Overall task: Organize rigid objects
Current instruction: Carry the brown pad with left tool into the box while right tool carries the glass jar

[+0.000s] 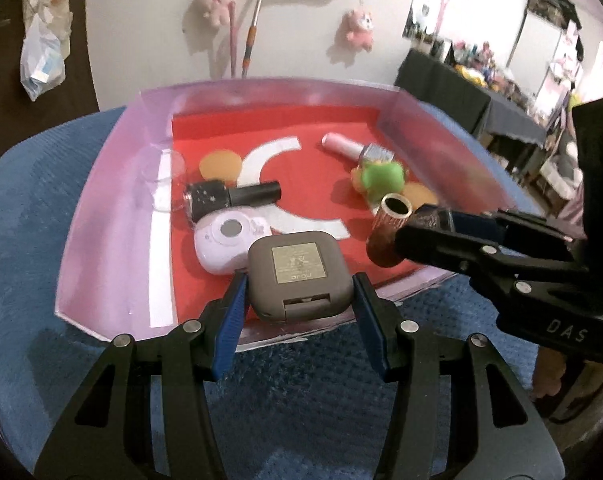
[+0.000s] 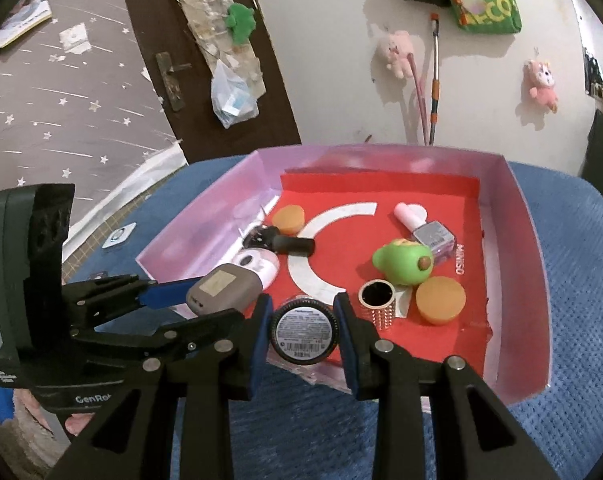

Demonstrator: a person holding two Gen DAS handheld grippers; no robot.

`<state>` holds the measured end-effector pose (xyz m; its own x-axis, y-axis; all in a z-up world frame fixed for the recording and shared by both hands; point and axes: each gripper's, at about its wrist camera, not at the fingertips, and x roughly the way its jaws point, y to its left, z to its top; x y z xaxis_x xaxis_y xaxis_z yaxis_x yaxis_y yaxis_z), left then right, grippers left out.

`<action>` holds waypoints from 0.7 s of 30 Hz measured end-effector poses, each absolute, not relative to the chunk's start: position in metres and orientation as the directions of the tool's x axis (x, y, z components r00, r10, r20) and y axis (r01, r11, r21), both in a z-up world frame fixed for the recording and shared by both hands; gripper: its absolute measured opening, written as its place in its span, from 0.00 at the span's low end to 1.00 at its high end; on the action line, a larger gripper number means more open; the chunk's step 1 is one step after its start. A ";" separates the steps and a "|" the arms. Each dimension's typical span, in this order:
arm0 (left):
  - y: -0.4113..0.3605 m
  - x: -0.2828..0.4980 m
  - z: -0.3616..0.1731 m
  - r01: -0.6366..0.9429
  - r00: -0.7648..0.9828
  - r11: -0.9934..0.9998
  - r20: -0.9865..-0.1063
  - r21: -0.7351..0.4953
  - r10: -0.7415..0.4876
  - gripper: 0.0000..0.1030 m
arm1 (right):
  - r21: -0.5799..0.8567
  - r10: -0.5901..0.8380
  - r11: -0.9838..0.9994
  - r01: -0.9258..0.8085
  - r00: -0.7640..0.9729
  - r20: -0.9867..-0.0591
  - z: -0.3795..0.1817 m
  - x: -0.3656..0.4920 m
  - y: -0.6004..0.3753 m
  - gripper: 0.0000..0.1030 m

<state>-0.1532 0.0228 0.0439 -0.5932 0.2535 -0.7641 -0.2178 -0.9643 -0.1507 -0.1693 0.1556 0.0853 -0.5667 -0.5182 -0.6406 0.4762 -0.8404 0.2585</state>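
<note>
Left gripper (image 1: pixel 299 300) clamps a grey square case (image 1: pixel 295 276) over the pink tray's (image 1: pixel 101 248) near edge; right gripper (image 2: pixel 303 330), at its three o'clock, clamps a round black jar (image 2: pixel 304 330) there.

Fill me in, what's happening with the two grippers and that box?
A person is sorting small items into a pink box with a red floor. The left gripper holds a grey square case over the box's near edge. The right gripper holds a round black compact at the same edge. A green toy, nail polish bottles, orange discs and a gold tube already lie inside.
</note>
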 end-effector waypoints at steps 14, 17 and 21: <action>0.020 -0.171 0.033 -0.198 -0.557 -0.965 -0.790 -0.172 0.255 0.48 | 0.254 -0.484 -0.855 0.451 -0.524 -0.701 0.058 -0.180 0.154 0.33; 0.019 -0.176 0.030 -0.184 -0.555 -0.969 -0.797 -0.164 0.240 0.48 | 0.217 -0.450 -0.869 0.444 -0.531 -0.718 0.056 -0.178 0.153 0.33; 0.018 -0.180 0.032 -0.178 -0.554 -0.970 -0.798 -0.164 0.237 0.48 | 0.194 -0.420 -0.882 0.429 -0.531 -0.736 0.050 -0.179 0.156 0.32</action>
<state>-0.1799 0.0179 0.0316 -0.5538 0.2365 -0.7984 -0.1781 -0.9703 -0.1639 -0.1790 0.1557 0.0504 -0.5307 -0.4198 -0.7363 0.4293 -0.8822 0.1936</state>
